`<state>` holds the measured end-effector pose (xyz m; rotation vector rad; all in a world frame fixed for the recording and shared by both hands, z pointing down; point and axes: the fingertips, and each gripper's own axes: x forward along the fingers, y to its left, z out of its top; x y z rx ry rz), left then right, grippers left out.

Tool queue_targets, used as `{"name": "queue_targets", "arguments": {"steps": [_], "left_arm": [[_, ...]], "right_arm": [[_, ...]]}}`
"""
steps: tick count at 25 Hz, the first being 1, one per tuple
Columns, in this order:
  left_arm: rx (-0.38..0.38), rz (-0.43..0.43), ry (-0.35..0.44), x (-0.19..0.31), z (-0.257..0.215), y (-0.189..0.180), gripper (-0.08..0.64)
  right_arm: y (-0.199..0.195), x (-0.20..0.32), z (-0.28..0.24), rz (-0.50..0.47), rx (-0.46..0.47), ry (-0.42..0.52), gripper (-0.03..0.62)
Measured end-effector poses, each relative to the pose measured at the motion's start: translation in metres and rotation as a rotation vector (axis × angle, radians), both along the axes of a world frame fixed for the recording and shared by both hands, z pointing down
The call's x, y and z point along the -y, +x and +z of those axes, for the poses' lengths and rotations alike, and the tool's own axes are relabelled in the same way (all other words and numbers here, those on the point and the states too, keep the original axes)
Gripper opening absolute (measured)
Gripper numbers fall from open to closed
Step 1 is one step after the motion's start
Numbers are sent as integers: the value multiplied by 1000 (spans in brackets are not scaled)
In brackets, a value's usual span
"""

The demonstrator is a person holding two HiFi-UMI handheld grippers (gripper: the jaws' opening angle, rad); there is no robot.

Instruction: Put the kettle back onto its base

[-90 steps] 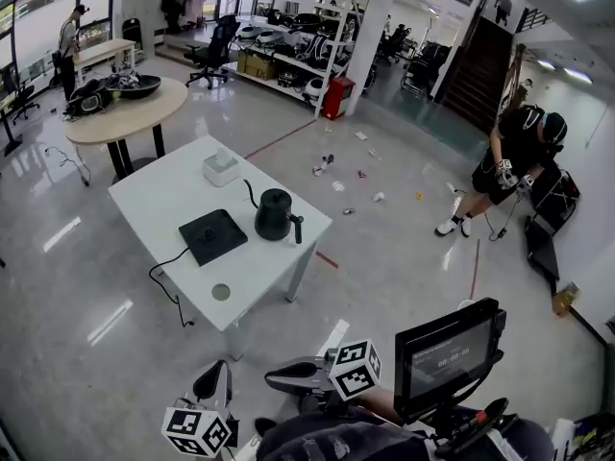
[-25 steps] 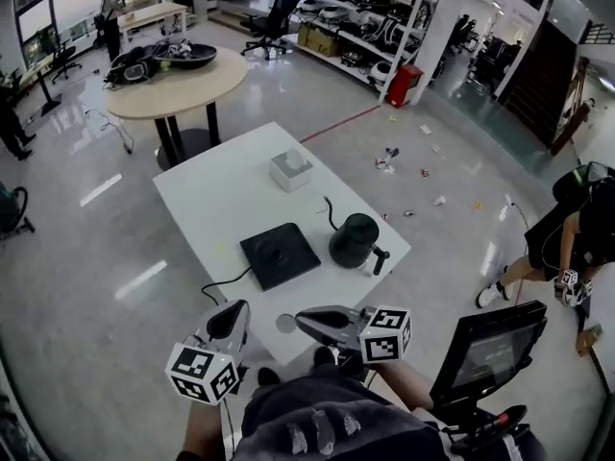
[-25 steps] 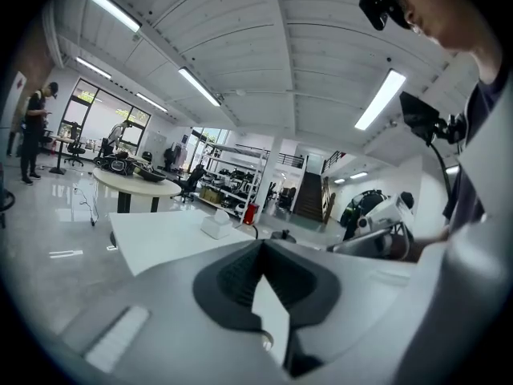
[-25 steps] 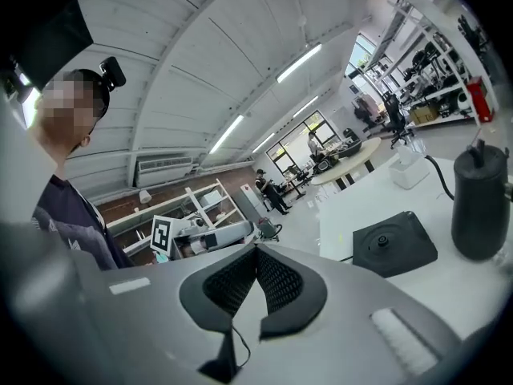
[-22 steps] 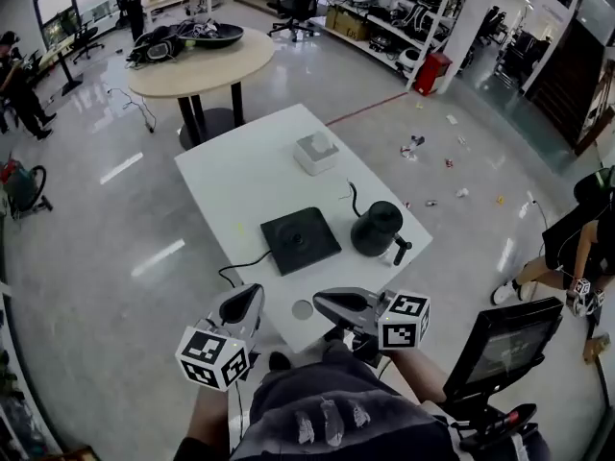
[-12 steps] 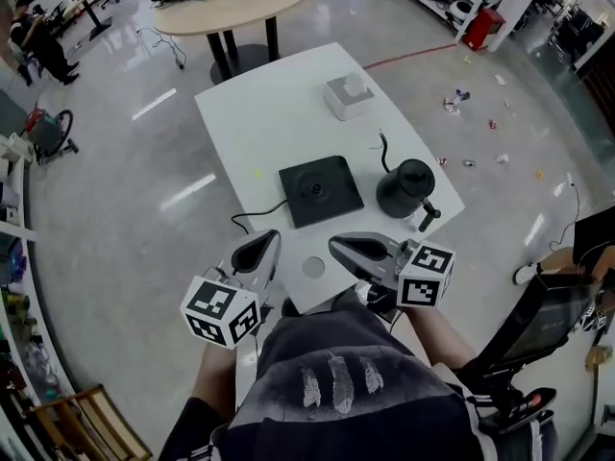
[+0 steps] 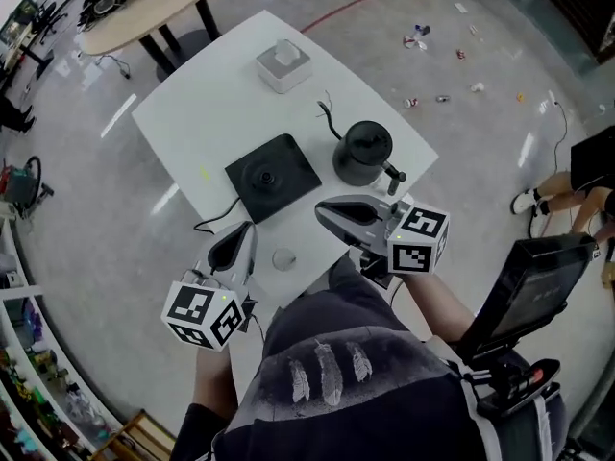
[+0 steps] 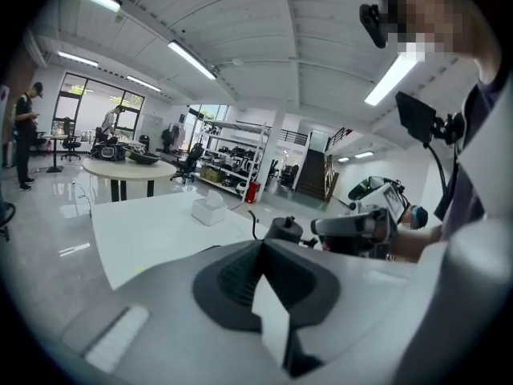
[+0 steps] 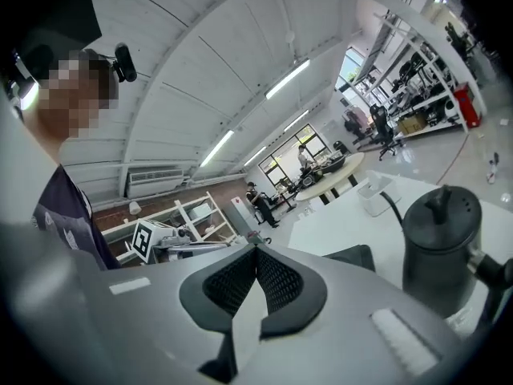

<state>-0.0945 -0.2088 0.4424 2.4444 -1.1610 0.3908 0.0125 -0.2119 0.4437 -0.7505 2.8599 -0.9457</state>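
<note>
The black gooseneck kettle (image 7: 363,152) stands on the white table (image 7: 211,113), just right of its flat black base (image 7: 272,177) and apart from it. In the right gripper view the kettle (image 9: 439,243) is close at the right, with the base (image 9: 353,257) behind the jaws. My right gripper (image 7: 327,213) is shut and empty, hovering at the table's near edge just short of the kettle. My left gripper (image 7: 235,248) is also shut and empty, at the near edge short of the base. The left gripper view shows the kettle (image 8: 284,229) beyond its closed jaws.
A white tissue box (image 7: 283,65) sits at the table's far end. The base's cable (image 7: 216,224) runs off the near edge, and a small round disc (image 7: 283,257) lies near that edge. A round wooden table (image 7: 144,8) stands beyond, and a screen on a stand (image 7: 538,281) is at my right.
Both grippers have come forward to the table's near edge, and the table sits closer under them. The kettle and base have not moved. Both grippers stay shut.
</note>
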Motion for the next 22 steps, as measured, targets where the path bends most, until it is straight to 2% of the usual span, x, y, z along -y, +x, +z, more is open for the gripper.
{"name": "queue_targets", "arguments": {"steps": [4, 5, 7, 9, 12, 14, 18, 22], "left_arm": [[-9, 27, -11, 5, 0, 8, 0], [-11, 38, -15, 6, 0, 10, 0], [-16, 59, -21, 8, 1, 14, 0], [-22, 76, -23, 13, 5, 20, 0], [-31, 90, -25, 20, 9, 27, 0], [-32, 88, -26, 24, 9, 25, 0], [-31, 71, -32, 27, 13, 14, 0], [-40, 57, -32, 35, 13, 9, 0]], "right_arm": [[26, 13, -7, 101, -25, 23, 3], [33, 15, -9, 130, -35, 30, 24], [47, 21, -9, 192, -73, 53, 152], [68, 30, -4, 271, -160, 88, 256], [106, 43, 16, 378, -362, 130, 333], [129, 50, 37, 420, -476, 115, 356], [165, 53, 85, 468, -621, 31, 365], [183, 62, 124, 466, -683, -54, 364]]}}
